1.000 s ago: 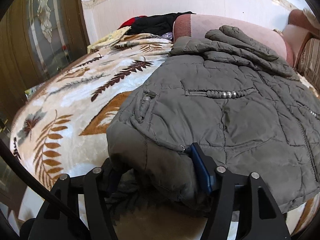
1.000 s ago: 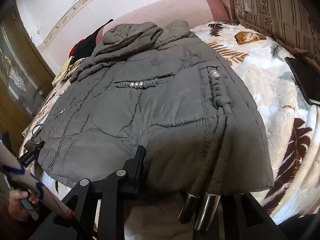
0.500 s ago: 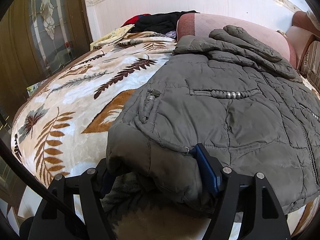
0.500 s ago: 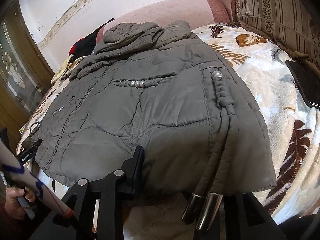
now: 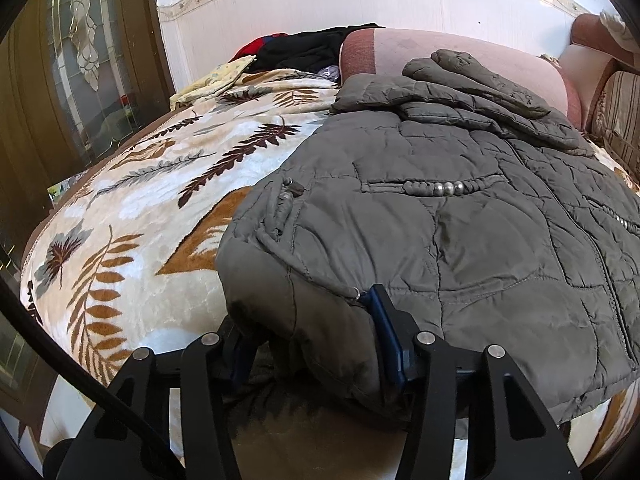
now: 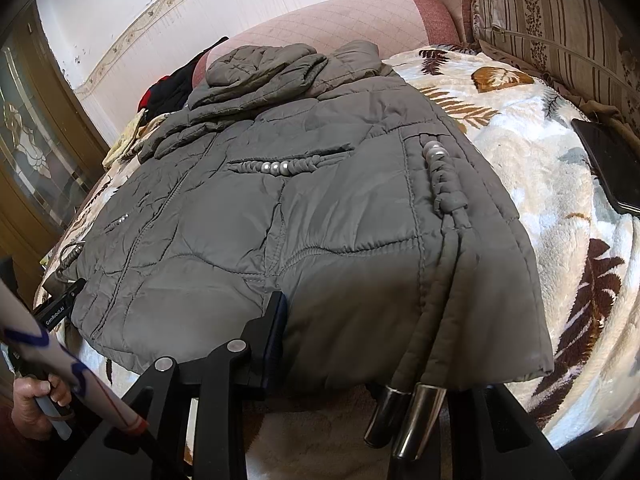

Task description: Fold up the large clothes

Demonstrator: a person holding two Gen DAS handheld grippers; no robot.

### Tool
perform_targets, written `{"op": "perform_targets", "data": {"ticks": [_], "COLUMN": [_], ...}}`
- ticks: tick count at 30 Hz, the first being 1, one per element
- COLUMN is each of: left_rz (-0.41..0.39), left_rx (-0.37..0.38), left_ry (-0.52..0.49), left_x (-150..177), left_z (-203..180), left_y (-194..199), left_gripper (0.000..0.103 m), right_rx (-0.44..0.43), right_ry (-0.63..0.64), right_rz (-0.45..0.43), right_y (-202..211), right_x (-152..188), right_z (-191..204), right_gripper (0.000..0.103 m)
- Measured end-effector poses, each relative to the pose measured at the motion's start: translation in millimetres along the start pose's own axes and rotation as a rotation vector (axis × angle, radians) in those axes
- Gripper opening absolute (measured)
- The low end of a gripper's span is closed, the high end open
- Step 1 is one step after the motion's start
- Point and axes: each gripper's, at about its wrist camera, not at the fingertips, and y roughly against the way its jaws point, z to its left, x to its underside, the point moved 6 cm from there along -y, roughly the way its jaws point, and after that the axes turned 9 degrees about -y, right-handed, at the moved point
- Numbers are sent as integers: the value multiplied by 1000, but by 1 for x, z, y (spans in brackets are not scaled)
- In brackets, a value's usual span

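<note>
A grey quilted jacket (image 5: 460, 240) lies spread on the bed, its hood and sleeves folded in at the far end. My left gripper (image 5: 310, 340) is at the near left hem corner. Its jaws are closing, and the puffy hem bulges between the blue pads (image 5: 384, 328). My right gripper (image 6: 332, 344) holds the near hem further right; one finger (image 6: 274, 320) presses the fabric while the other is hidden under it. Two metal-tipped drawcords (image 6: 400, 416) hang over the hem beside it. The left gripper (image 6: 60, 304) and the hand (image 6: 36, 400) holding it show at the left edge.
A leaf-patterned blanket (image 5: 160, 208) covers the bed. A pink bolster (image 5: 472, 56) and a pile of black and red clothes (image 5: 304, 50) lie at the far end. A dark phone (image 6: 608, 164) rests near a striped cushion (image 6: 560, 20). A wooden glazed door (image 5: 80, 60) stands to the left.
The left gripper's jaws have narrowed onto the hem corner, bunching the fabric between them. The right gripper and the rest of the jacket have stayed where they were.
</note>
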Motion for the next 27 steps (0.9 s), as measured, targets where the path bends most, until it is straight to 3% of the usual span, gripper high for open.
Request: {"op": "perform_targets", "data": {"ticks": [16, 21, 27], "left_rz": [-9, -24, -35], "left_rx": [-1, -2, -7], "left_ry": [-13, -22, -31], "left_x": [-2, -4, -5], "left_z": [-3, -4, -5], "left_y": [2, 5, 7], "left_gripper": [42, 35, 32], "right_rx": [12, 7, 3], "right_ry": [12, 15, 26], "right_rz": [2, -30, -55], "right_y": [0, 8, 14], "right_x": [1, -1, -2], "right_z": [3, 3, 5], "right_gripper": [44, 29, 27]}}
